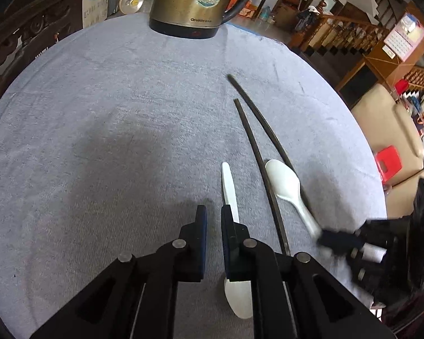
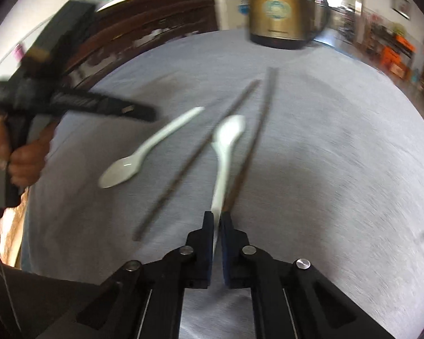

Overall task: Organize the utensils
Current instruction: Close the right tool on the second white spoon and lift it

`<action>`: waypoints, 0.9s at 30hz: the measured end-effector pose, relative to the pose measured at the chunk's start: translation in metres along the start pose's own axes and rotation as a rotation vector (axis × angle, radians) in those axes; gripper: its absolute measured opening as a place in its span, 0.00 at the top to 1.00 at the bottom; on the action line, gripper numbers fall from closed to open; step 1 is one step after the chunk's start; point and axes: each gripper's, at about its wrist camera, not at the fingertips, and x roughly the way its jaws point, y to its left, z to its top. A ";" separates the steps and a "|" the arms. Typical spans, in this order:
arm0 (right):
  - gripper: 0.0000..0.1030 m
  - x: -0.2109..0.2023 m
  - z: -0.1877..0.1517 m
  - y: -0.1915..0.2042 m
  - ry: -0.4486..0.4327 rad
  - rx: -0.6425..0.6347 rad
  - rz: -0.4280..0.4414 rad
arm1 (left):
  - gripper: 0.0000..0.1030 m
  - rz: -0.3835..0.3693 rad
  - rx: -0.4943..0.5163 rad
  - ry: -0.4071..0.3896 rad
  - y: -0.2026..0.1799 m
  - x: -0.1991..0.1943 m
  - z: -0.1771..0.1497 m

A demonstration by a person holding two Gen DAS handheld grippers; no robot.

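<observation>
On the grey cloth, a white spoon is pinched lengthwise by the right gripper; the left gripper, slightly parted, holds nothing.

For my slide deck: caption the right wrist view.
Right gripper shut on a white spoon lying between two dark chopsticks on grey cloth; second spoon lies left.

Left claw: fingers slightly parted, gripping nothing, low over the tabletop.
Right claw: fingers pinched on a white spoon's handle.
</observation>
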 end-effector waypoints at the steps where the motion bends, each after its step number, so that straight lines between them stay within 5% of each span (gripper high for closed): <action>1: 0.96 -0.003 -0.003 -0.009 -0.009 0.035 -0.007 | 0.89 -0.002 0.007 0.002 -0.001 -0.001 0.000; 4: 0.96 -0.016 -0.013 -0.035 -0.040 0.116 -0.052 | 0.73 0.003 0.017 0.005 -0.006 0.002 0.001; 9: 0.95 -0.042 -0.026 -0.060 -0.093 0.228 -0.035 | 0.70 0.016 0.034 0.021 -0.018 0.019 0.005; 11: 0.94 -0.047 -0.023 -0.058 -0.122 0.244 0.036 | 0.71 0.026 0.046 0.004 -0.020 0.021 0.006; 13: 0.91 -0.043 -0.012 -0.049 -0.122 0.213 0.057 | 0.90 0.028 0.049 0.005 -0.019 0.023 0.008; 22: 0.80 0.007 0.032 -0.021 -0.049 0.080 0.098 | 0.91 0.026 0.056 -0.014 -0.014 0.020 0.012; 24: 0.75 0.017 0.040 -0.023 -0.036 0.074 0.094 | 0.91 0.029 0.068 -0.011 -0.015 0.021 0.016; 27: 0.46 0.028 0.050 -0.023 -0.029 0.053 0.086 | 0.86 0.041 0.076 0.013 -0.016 0.027 0.022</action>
